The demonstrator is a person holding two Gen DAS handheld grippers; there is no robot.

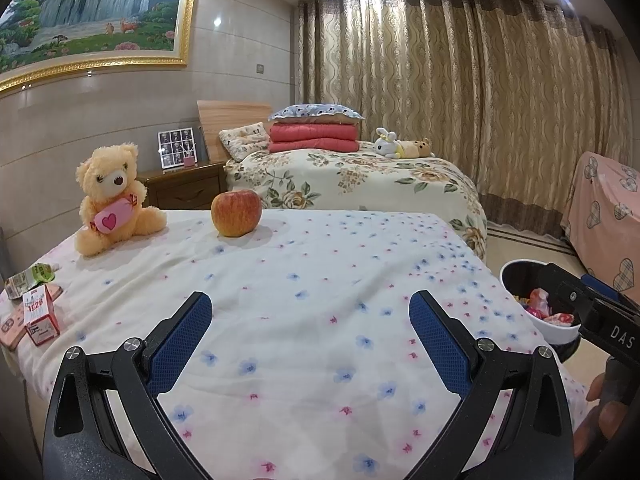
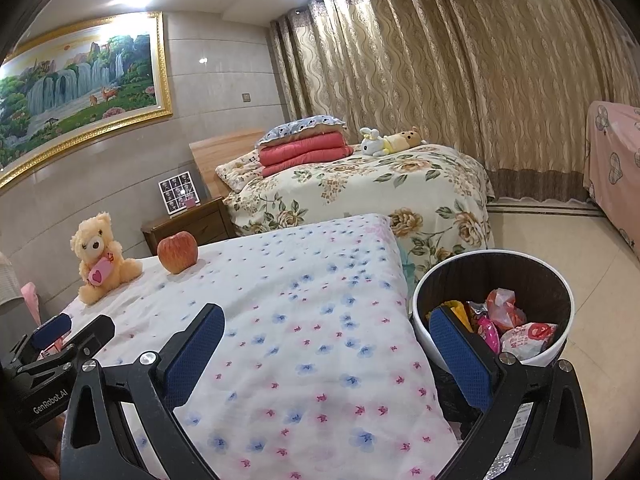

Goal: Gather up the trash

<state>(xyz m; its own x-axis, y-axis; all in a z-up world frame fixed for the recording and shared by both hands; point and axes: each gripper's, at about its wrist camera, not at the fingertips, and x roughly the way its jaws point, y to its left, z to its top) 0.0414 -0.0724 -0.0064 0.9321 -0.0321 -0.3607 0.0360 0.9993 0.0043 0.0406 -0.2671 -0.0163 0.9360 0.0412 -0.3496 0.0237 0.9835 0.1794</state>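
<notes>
Trash left to gather sits at the far left edge of the bed with the white flower-print sheet [image 1: 320, 280]: a crumpled green-and-white carton [image 1: 30, 278], a small red-and-white box printed "1928" [image 1: 40, 316], and a flat pinkish packet [image 1: 12, 330] beneath it. Just beyond them a cream plush teddy bear holding a pink heart candy [image 1: 114, 196] sits beside a red-yellow apple [image 1: 236, 213]; I judge neither to be trash. The left gripper [image 1: 310, 336] hovers over the sheet, spread wide and holding nothing. The right gripper [image 2: 326, 346] is likewise spread and empty, one finger reaching over the round white bin with a dark liner [image 2: 424, 300], which stands on the floor touching the bed's right side. Colourful crinkled wrappers [image 2: 508, 322] already lie inside, so the job looks partly done, with the left-edge pieces still to go.
</notes>
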